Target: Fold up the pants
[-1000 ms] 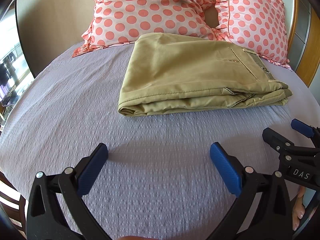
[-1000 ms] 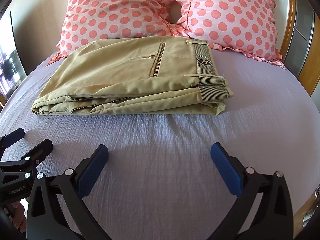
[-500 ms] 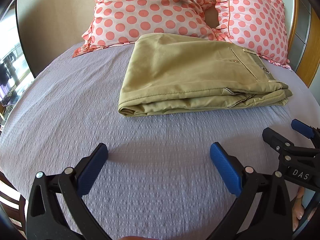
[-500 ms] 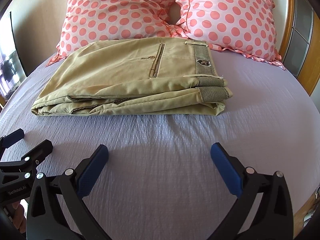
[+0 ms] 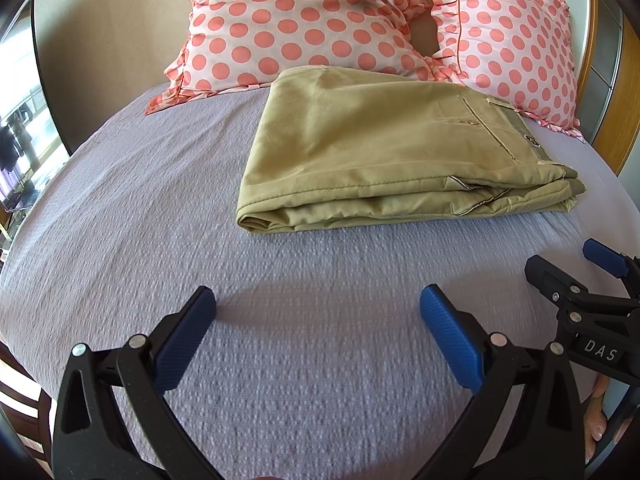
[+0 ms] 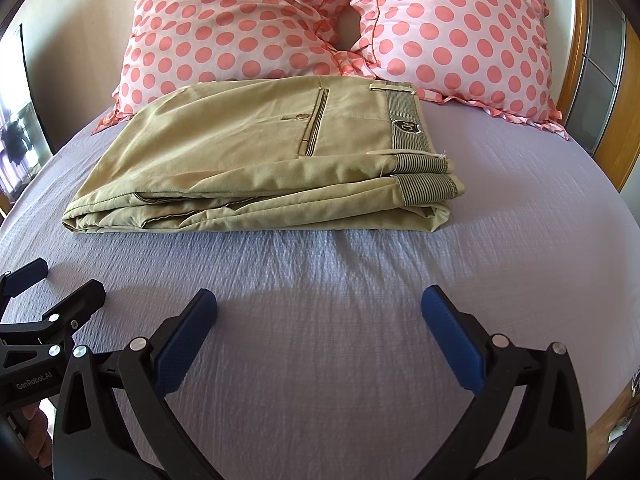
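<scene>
Left tongs [image 5: 318, 334]: jaws spread wide, nothing between the blue pads; held low over the near part of the bed, well short of the pants.
Right tongs [image 6: 320, 334]: jaws equally wide apart, gripping nothing; just beside the left tongs, over the near part of the bed.
Pants [image 6: 260, 160]: khaki, folded into a flat stack of layers, striped waistband lining turned out at the right end; lying across the far half of the bed, far edge touching the pillows.
Bed [image 6: 340, 320]: lilac textured cover, lightly creased in front of the pants.
Pillows [image 6: 240, 20]: two, pink with coral dots and frilled edges, propped side by side at the head edge.
Headboard [image 6: 624, 120]: wood, along the right far corner.
Obstructions: bare cover only between either tongs and the pants.
</scene>
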The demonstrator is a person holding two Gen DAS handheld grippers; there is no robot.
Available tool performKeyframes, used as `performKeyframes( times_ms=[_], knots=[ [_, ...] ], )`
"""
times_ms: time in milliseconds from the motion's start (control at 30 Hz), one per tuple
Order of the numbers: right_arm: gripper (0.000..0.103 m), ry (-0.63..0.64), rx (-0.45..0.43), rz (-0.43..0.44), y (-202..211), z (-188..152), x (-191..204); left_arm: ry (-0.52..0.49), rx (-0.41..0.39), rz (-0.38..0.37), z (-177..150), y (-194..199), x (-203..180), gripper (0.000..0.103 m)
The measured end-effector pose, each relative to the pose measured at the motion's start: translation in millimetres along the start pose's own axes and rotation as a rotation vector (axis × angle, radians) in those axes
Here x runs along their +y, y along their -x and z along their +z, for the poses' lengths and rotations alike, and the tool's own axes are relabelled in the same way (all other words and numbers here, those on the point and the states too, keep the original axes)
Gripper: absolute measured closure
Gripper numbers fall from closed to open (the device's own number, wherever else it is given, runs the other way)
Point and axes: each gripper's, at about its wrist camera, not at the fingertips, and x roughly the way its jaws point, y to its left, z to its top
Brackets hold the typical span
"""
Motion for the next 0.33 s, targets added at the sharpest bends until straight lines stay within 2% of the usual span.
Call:
performKeyframes(
  times_ms=[333],
  knots=[
    [0.001, -0.001, -0.002, -0.001, 0.2, 0.4, 0.0, -0.004, -0.009, -0.003, 1.1, 0.0, 0.5, 0.002]
  ],
)
